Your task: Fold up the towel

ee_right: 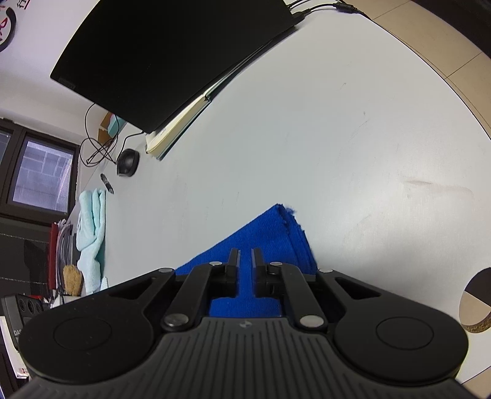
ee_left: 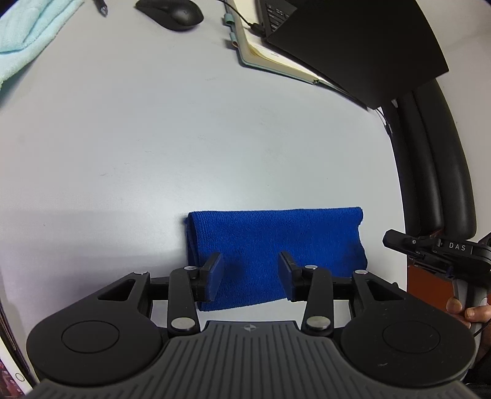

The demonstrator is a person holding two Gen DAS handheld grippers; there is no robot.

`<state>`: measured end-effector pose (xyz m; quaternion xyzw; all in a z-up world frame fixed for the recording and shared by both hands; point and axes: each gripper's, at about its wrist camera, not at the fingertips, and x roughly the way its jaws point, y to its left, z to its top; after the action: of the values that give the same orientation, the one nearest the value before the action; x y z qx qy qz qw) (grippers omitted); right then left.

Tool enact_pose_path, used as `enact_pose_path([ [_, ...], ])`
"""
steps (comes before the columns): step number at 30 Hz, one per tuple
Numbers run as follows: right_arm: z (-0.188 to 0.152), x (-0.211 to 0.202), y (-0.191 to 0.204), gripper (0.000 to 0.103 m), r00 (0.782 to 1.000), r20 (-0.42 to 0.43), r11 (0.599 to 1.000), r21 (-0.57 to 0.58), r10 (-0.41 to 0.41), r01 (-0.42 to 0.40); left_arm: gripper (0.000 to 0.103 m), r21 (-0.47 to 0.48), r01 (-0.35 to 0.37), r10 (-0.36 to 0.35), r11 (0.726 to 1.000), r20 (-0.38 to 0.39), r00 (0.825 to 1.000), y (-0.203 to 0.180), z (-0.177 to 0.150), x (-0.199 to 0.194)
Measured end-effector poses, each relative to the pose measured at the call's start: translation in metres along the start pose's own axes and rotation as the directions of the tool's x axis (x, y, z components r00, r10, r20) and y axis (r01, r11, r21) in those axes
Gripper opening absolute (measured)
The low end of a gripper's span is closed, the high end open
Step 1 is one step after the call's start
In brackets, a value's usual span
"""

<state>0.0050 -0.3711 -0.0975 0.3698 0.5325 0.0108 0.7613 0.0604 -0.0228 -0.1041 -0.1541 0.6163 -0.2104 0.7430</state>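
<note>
- Near the front edge of the white table [ee_left: 214,138], the blue towel [ee_left: 276,245] lies flat in a compact rectangle, already doubled over, with layered edges showing at one end in the right wrist view.
- Judging from that shape, the folding looks largely done; what remains is either one more fold or simply letting go and backing off (I cannot say which).
- A further fold would call for pinching the stacked edge cleanly, all layers together, and carrying it across without dragging the bottom layer along the table.
- Left gripper [ee_left: 250,276] hovers over the towel's near part with its fingers spread wide, holding nothing; whether the pads brush the cloth is unclear.
- Right gripper [ee_right: 245,270] has its fingers drawn nearly together with a narrow gap, blue cloth visible beneath; whether any fabric is pinched between them I cannot tell.
- Away toward the far corner sit a laptop [ee_left: 353,40], a mouse [ee_left: 172,13] and a pale cloth [ee_left: 27,27].
</note>
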Motion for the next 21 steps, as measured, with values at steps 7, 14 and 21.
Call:
enact_pose_path([
  [7,-0.016,-0.003,0.006,0.012,1.0,-0.005,1.0,-0.031,0.0,-0.001,0.044,0.036,-0.015,0.014,0.999,0.016,1.0,-0.014,-0.013,-0.003],
  [14,-0.035,-0.006,0.015,0.027,1.0,-0.012,0.996,-0.093,-0.016,0.015,0.048,0.095,-0.067,0.062,0.993,0.058,0.996,-0.033,-0.028,-0.006],
  [21,-0.05,-0.011,0.028,0.033,0.999,0.001,0.982,-0.185,-0.045,0.045,0.056,0.149,-0.151,0.133,0.977,0.119,0.984,-0.048,-0.045,-0.012],
])
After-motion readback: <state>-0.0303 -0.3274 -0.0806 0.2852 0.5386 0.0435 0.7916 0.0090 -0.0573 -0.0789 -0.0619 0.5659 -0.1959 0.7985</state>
